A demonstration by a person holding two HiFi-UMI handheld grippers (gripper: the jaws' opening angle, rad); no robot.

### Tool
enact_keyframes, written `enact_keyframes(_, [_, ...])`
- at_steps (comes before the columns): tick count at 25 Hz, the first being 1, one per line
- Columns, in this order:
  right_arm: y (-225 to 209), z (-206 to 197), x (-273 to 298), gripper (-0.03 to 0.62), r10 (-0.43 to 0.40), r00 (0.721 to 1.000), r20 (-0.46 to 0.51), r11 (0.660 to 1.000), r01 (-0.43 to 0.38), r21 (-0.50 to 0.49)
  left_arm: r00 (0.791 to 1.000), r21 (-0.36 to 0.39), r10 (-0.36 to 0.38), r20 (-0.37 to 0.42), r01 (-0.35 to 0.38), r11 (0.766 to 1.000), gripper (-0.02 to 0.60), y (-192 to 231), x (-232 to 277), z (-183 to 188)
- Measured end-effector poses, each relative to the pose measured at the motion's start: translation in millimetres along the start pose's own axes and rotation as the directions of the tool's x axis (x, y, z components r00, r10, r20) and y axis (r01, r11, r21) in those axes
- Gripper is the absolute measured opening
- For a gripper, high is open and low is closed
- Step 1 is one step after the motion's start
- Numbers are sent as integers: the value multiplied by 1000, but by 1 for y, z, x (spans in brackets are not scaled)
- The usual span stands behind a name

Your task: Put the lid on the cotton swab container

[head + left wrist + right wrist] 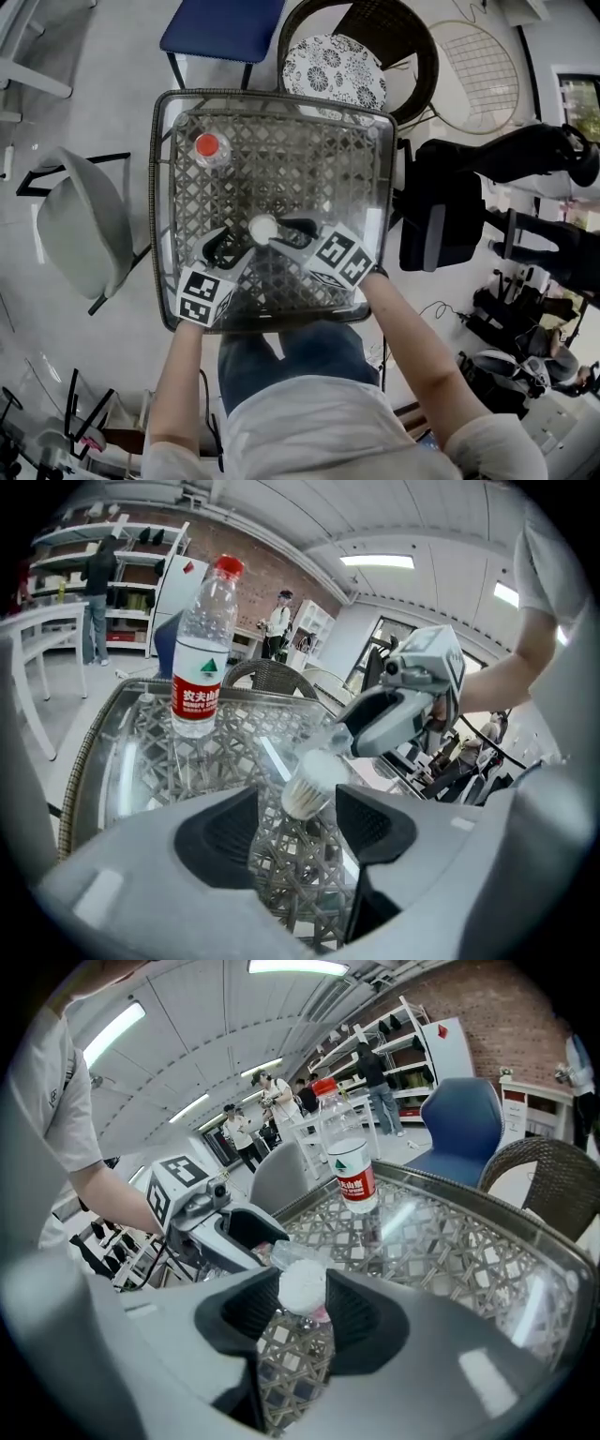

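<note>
The cotton swab container (262, 228) is a small clear tub full of white swabs, held tilted above the middle of the glass table (161, 187). My right gripper (287, 235) is shut on it, and in the right gripper view both pads press the container (302, 1288). My left gripper (225, 247) stands open just left of it. In the left gripper view the swab end of the container (312, 787) sits between the wide jaws without touching them, with the right gripper (364, 731) behind it. I cannot make out a separate lid in any view.
A water bottle (208, 148) with a red cap stands at the table's far left. Round the table are a blue chair (220, 28), a wicker chair with a patterned cushion (333, 66), a grey chair (80, 234) and a black bag (436, 216). People stand at shelves far off.
</note>
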State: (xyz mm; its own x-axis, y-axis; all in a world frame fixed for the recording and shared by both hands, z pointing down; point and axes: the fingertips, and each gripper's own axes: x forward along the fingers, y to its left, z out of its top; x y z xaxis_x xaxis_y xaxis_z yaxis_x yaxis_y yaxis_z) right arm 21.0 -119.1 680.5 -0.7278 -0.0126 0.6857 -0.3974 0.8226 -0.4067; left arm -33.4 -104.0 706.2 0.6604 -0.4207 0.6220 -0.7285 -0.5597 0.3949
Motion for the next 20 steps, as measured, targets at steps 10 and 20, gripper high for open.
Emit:
enact_keyframes(10, [4,-8,4,150,-6,1000,-10,1000,5,-9,994,-51,-9,107,15,999,205,0,-6,55])
enact_keyframes(20, [12,-25,12,150,9,999,-37,1000,-8,10,1000,-9,-7,26,7,1000,196,-9,18,40])
